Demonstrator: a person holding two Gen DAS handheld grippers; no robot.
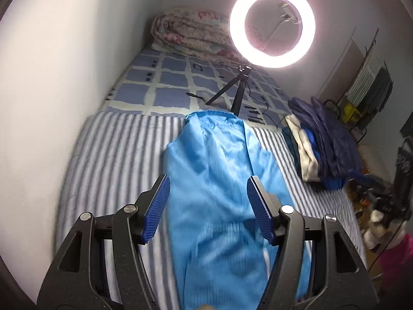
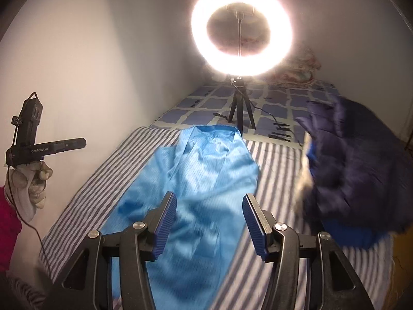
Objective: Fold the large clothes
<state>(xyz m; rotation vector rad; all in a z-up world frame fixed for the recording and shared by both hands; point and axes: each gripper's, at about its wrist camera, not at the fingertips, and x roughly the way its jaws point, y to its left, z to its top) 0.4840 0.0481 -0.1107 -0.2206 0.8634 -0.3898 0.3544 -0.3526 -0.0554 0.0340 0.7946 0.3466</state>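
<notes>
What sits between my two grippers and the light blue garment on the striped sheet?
Nothing visible. The left gripper and right gripper both hang open above the light blue garment; the dark clothes pile lies off to its right.

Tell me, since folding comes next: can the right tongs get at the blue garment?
Probably yes. The right tongs are open above the blue garment, which lies flat with nothing between; the dark pile sits off to one side.
</notes>
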